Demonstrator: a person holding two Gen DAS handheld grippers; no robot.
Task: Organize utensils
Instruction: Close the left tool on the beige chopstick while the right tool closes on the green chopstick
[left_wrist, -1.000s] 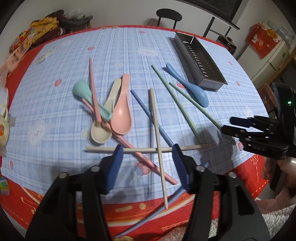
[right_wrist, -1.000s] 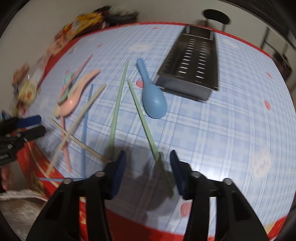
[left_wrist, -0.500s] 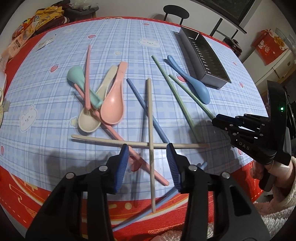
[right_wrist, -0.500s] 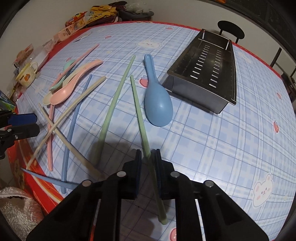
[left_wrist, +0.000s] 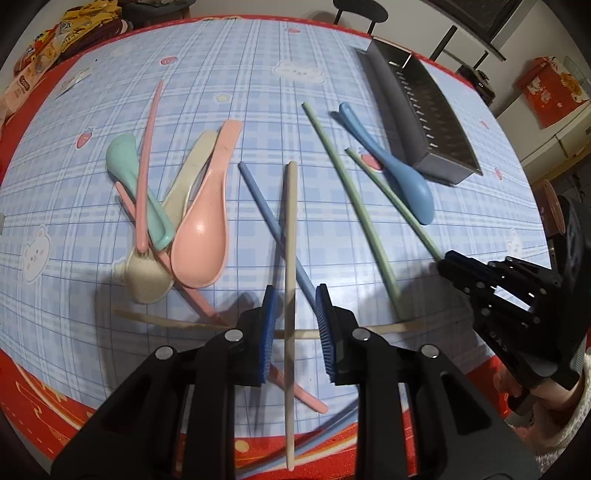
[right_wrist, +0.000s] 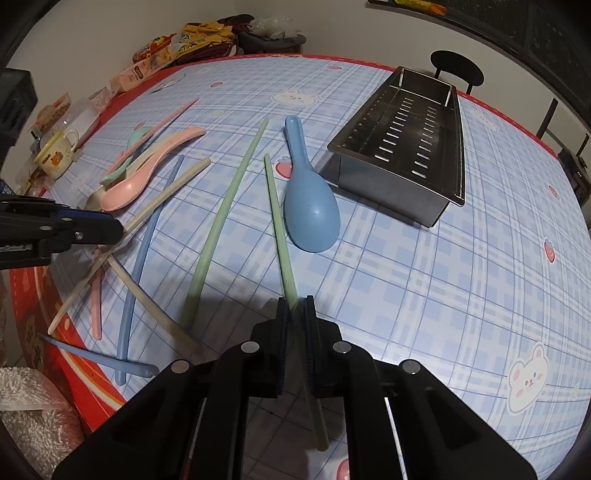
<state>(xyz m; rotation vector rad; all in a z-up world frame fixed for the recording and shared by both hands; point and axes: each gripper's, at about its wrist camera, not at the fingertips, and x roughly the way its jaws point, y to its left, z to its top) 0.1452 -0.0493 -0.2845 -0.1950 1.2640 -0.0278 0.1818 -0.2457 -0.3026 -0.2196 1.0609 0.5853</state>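
Utensils are still scattered over the counter (right_wrist: 424, 295): the metal tray (right_wrist: 402, 147) is seen empty, so nothing is sorted yet and every spoon and chopstick is judged left to move. A green chopstick (right_wrist: 280, 236) is pinched between the pressed-together fingers of the right gripper (right_wrist: 295, 317), its far part still lying on the cloth just beside the blue spoon (right_wrist: 310, 206); a second green chopstick (right_wrist: 221, 221) lies free to its left. The left gripper (left_wrist: 294, 314) is held with fingers narrowly spread around a beige chopstick (left_wrist: 290, 229), which runs up between them; the pads are not seen pressing on it, though motion blur leaves that a little unsure. That stick crosses a blue chopstick (left_wrist: 266, 206) and another beige chopstick (left_wrist: 166, 321) lying sideways. A pink spoon (left_wrist: 203, 236), cream spoon (left_wrist: 151, 277), mint spoon (left_wrist: 129, 173) and pink chopstick (left_wrist: 146, 173) are piled to the left. Against the earlier frames, both pairs of fingers were wide then; the right one was shut onto the green stick first, and the left jaws have just been closing around the beige stick while lowered nearer the cloth.
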